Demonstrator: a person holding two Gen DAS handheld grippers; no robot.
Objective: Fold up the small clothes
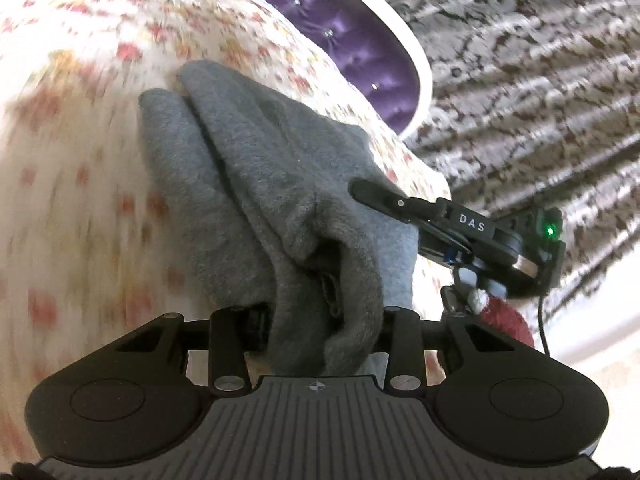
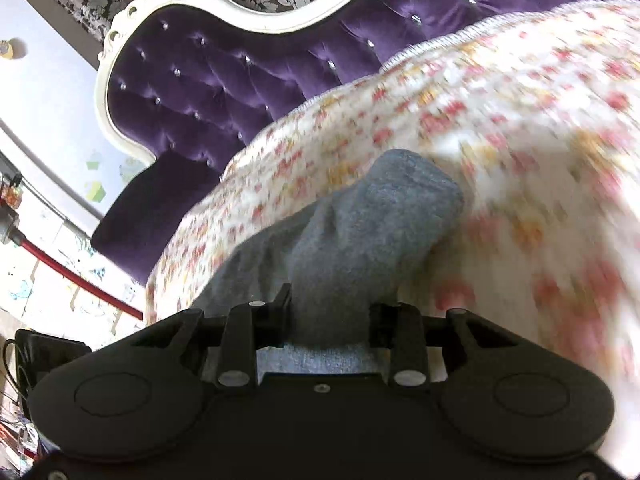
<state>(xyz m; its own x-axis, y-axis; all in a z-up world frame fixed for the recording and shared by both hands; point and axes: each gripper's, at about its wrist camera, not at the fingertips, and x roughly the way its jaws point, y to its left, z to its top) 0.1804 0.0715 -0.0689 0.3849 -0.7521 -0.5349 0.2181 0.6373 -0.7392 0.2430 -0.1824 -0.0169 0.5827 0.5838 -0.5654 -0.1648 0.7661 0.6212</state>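
Note:
A small grey fleece garment [image 1: 248, 152] hangs bunched over the floral bedspread [image 1: 80, 120], held up at two places. My left gripper [image 1: 324, 320] is shut on a thick fold of it at the near edge. In the same view my right gripper [image 1: 372, 200] comes in from the right and pinches the garment's right edge. Its own view shows the right gripper [image 2: 330, 316] shut on a gathered strip of the grey garment [image 2: 400, 200], whose rounded end trails over the bedspread [image 2: 520, 120]. The surroundings are blurred.
A purple tufted headboard [image 2: 240, 80] with a white frame stands behind the bed, also seen as the headboard [image 1: 352, 40]. A dark patterned wall [image 1: 520, 80] lies beyond. A dark red sleeve [image 1: 508, 320] shows behind the right gripper. Clutter and a red tube [image 2: 80, 276] sit at left.

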